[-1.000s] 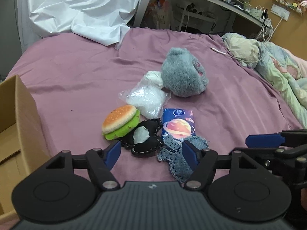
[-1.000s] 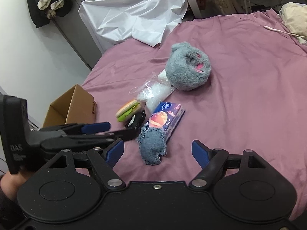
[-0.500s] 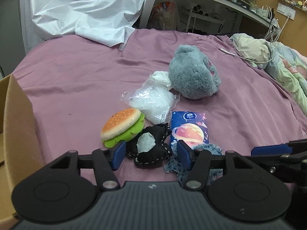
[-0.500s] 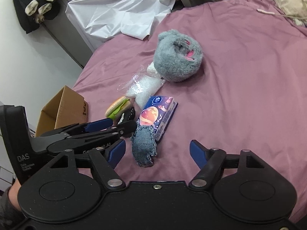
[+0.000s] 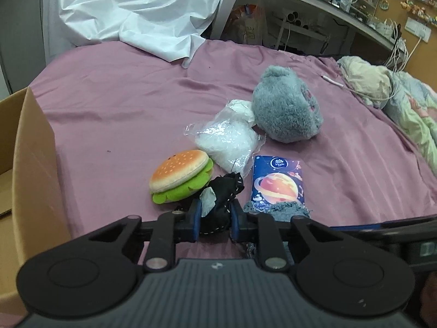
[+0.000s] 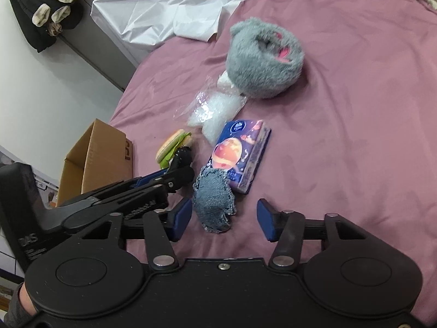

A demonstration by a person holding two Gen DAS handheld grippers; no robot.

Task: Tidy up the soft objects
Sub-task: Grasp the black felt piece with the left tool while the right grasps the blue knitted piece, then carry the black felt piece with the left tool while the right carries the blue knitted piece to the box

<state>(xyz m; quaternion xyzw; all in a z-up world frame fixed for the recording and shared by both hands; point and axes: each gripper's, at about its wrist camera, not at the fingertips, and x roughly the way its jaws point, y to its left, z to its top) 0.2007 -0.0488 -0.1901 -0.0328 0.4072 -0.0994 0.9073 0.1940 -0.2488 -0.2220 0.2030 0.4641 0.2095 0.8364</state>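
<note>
Left tongs (image 5: 214, 218) pinch my black stitched fabric pouch (image 5: 222, 202), its long axis pointing away from me. Right tongs (image 6: 222, 220) gape over the frayed denim patch (image 6: 214, 201). "Vinda" marks the blue planet-print tissue pack (image 5: 277, 181).

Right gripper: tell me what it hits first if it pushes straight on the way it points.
The right gripper is open, and the denim patch lies just ahead between its fingers, toward the left one. It would likely meet that first, then the tissue pack beyond, though depth is hard to judge.
</note>
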